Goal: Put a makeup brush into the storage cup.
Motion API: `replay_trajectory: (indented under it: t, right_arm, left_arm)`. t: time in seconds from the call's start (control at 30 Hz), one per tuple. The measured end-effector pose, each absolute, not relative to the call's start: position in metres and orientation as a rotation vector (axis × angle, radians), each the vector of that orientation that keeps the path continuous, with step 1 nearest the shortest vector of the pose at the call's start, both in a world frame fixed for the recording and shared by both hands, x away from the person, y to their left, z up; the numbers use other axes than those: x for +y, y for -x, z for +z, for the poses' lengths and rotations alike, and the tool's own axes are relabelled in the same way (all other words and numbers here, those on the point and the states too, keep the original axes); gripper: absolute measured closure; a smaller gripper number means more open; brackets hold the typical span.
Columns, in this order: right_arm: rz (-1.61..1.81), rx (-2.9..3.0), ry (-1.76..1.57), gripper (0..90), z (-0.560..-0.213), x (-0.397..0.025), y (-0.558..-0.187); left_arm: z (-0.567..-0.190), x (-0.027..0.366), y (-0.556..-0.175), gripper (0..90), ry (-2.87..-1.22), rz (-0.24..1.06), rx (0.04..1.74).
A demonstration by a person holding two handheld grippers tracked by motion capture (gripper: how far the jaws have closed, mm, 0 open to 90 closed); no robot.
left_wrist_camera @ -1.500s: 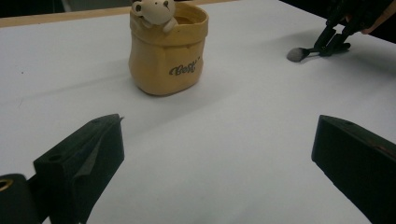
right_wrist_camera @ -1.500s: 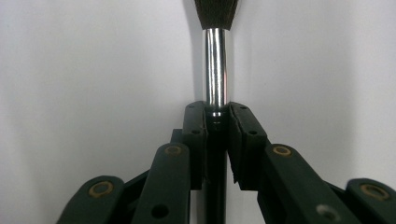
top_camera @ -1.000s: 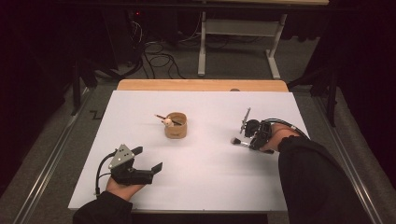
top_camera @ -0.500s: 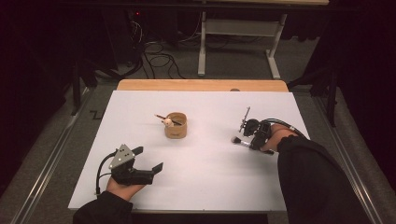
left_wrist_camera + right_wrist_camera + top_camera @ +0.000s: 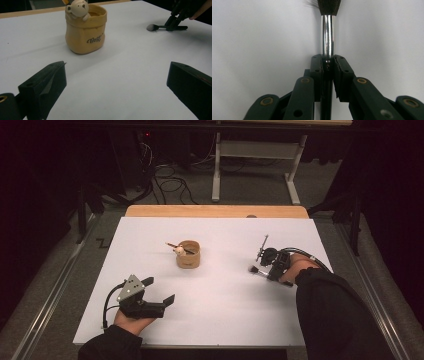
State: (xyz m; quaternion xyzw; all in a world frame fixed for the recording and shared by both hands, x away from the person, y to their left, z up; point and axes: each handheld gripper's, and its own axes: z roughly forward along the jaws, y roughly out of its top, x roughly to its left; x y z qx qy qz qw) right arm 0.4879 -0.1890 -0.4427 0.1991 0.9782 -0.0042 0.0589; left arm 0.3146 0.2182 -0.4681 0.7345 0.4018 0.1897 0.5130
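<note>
A white sheet (image 5: 215, 290) covers the table, leaving a strip of bare wood (image 5: 215, 211) along the far edge. Beyond that lies a grey floor with a tangle of cables (image 5: 170, 185) and the white legs of another table (image 5: 255, 165); the room around is dark.

The right gripper (image 5: 265, 269) lies low over the sheet, the person's dark-sleeved forearm (image 5: 335, 315) reaching in behind it. Its jaws are clamped on a makeup brush (image 5: 328, 37): in the right gripper view the black handle runs between them, and the silver ferrule and dark bristles stick out just past the tips. The bristle head (image 5: 253, 268) sits at or just above the sheet; which cannot be told.

The left gripper (image 5: 160, 292) rests near the front edge, held from below by the left hand (image 5: 132, 322), its jaws spread wide with nothing between them. Ahead of them stands a tan bear-topped pot (image 5: 85, 30), well apart from both grippers, with a second brush (image 5: 176, 247) leaning in it.
</note>
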Motion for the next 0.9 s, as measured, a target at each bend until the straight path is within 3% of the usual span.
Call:
replay_trajectory:
  t: [0.9]
  right_arm:
    - [0.083, 2.884, -0.790, 80.2, -0.430, -0.192, -0.476]
  left_arm:
    - [-0.468, 0.219, -0.315, 3.2, -1.765, 0.458, 0.966]
